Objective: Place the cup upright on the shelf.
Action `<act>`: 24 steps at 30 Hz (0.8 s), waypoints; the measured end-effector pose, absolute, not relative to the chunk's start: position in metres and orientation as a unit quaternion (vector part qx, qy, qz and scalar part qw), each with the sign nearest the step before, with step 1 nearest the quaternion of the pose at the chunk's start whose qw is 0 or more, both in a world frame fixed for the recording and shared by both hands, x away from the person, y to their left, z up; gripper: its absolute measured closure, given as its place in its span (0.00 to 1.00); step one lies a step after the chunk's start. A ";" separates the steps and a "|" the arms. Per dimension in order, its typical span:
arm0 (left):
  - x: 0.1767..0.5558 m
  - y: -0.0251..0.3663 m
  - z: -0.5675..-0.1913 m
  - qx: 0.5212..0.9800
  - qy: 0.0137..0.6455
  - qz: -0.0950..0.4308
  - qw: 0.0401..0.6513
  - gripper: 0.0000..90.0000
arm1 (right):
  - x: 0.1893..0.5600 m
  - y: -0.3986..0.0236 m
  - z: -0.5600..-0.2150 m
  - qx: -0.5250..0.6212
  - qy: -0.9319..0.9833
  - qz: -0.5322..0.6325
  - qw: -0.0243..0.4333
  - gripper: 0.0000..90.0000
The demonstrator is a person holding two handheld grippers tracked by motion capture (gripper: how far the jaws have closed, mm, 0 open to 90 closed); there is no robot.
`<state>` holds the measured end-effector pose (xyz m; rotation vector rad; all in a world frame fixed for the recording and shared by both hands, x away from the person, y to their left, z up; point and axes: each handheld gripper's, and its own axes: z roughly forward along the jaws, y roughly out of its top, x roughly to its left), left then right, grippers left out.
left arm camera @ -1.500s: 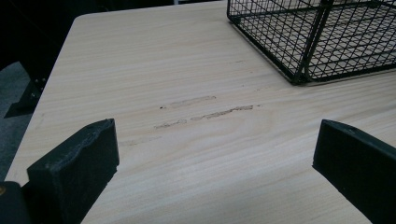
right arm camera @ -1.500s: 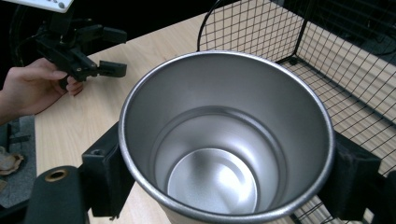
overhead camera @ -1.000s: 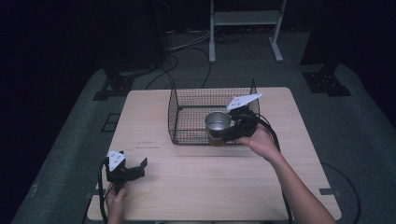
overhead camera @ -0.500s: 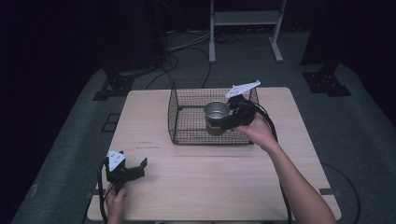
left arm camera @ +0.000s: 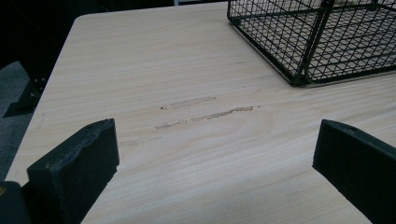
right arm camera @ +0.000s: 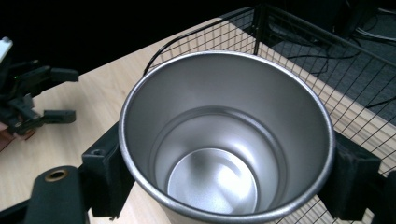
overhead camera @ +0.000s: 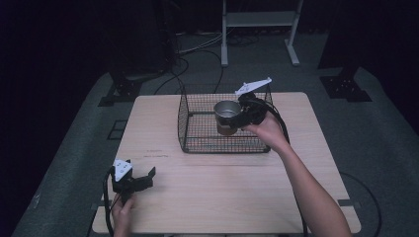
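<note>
My right gripper [overhead camera: 236, 119] is shut on a silver metal cup [overhead camera: 226, 116], held upright above the black wire basket [overhead camera: 197, 133] at the table's far middle. In the right gripper view the empty cup [right arm camera: 224, 140] sits squeezed between both black jaws, its shiny inside open to the camera. Near the front left corner of the table, my left gripper [overhead camera: 141, 178] rests low and open. The left gripper view looks along its two spread jaws, with bare wood between them, the gripper [left arm camera: 215, 163] pointing toward the basket corner [left arm camera: 303, 46].
The light wooden table [overhead camera: 222, 187] carries a faint scuff mark [left arm camera: 205, 114] ahead of the left gripper. Cables and a white metal stand [overhead camera: 257, 29] lie on the dark floor beyond the table's far edge. The left gripper [right arm camera: 32, 98] appears far off in the right gripper view.
My right gripper has lifted the cup up out of the basket and carried it slightly toward the far side. The left gripper has stayed put.
</note>
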<state>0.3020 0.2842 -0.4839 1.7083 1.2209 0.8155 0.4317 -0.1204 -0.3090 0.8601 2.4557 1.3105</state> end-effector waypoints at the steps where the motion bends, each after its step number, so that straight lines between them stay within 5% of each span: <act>1: 0.302 0.284 -0.484 0.685 0.489 0.326 0.429 0.00 | 0.434 -0.120 -0.309 0.294 0.835 0.449 0.117 0.20; 24: 0.301 0.285 -0.484 0.683 0.491 0.324 0.433 0.00 | 0.472 -0.109 -0.322 0.345 0.818 0.441 0.129 0.20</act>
